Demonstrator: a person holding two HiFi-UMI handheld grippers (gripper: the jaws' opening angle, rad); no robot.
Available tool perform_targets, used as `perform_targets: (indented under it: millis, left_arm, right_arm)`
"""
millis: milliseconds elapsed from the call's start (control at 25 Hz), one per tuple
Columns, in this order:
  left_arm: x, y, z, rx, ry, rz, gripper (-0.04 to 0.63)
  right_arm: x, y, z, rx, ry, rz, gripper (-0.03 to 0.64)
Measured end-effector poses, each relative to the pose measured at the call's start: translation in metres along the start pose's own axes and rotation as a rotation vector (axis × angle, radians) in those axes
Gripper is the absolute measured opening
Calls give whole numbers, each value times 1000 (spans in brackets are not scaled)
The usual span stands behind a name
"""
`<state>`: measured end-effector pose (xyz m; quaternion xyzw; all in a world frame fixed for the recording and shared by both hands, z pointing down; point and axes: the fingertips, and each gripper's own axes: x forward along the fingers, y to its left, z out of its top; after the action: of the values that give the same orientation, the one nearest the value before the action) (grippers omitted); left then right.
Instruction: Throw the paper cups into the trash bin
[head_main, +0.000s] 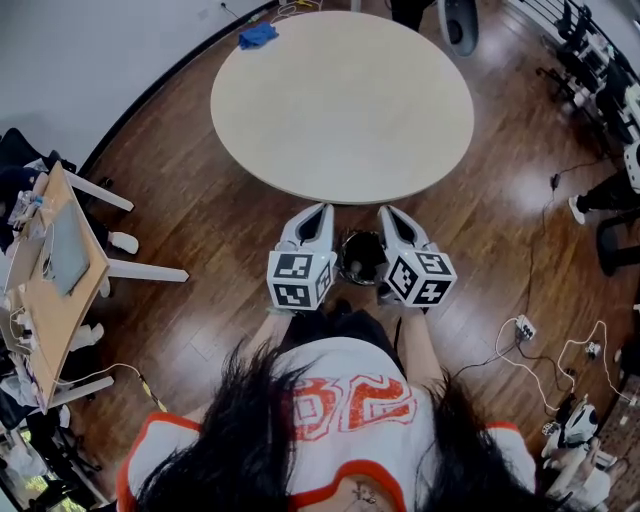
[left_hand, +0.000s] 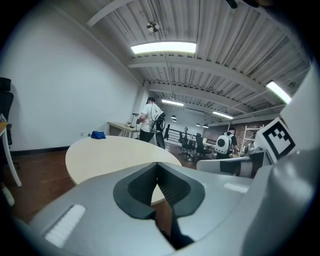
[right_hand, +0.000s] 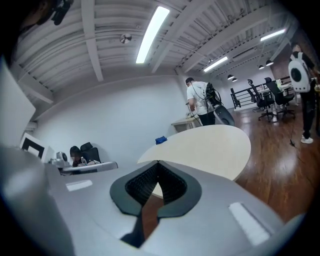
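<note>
Left gripper (head_main: 322, 211): jaws are closed, tips meeting, with nothing caught between them. Right gripper (head_main: 386, 211): jaws likewise pressed together and empty. Both are held side by side and pointed away from the person, tips slightly lowered.

Trash bin (head_main: 362, 257): a dark round bin, seen from above in the head view. It stands on the wooden floor (head_main: 200, 220), framed between the two gripper bodies. The tips of both grippers lie past the bin's far rim. The left marker cube (head_main: 298, 280) and the right marker cube (head_main: 420, 277) sit to either side of its near rim. The bin's inside is dark, and its contents cannot be made out. The bin appears in neither gripper view.

Just beyond the bin, the near edge of a round table (head_main: 340, 100) is noted. A blue cloth (head_main: 258, 35) lies at the table's rim farthest from the bin, toward the left.

Well to the left of the bin, a tilted wooden board (head_main: 62, 262) on white legs is recorded. Well to the right of it, a power strip (head_main: 524, 327) with white cables lies on the floor.

Far beyond the bin, past the table, a person in a white shirt (left_hand: 151, 120) is seen standing at a desk.
</note>
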<state>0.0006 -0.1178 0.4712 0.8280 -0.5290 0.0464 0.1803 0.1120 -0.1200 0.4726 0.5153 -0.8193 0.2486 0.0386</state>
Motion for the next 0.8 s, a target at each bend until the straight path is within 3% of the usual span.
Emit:
perform_targets:
  millis: [240,800]
  left_arm:
    - [-1,7,6,-4,-15,-3,0]
    - [-5,9,10,8,-21,-12,0]
  right_arm:
    - [2,15,20,-33,-43,13,0]
    - [4,15,15,-44,-33,-13,0]
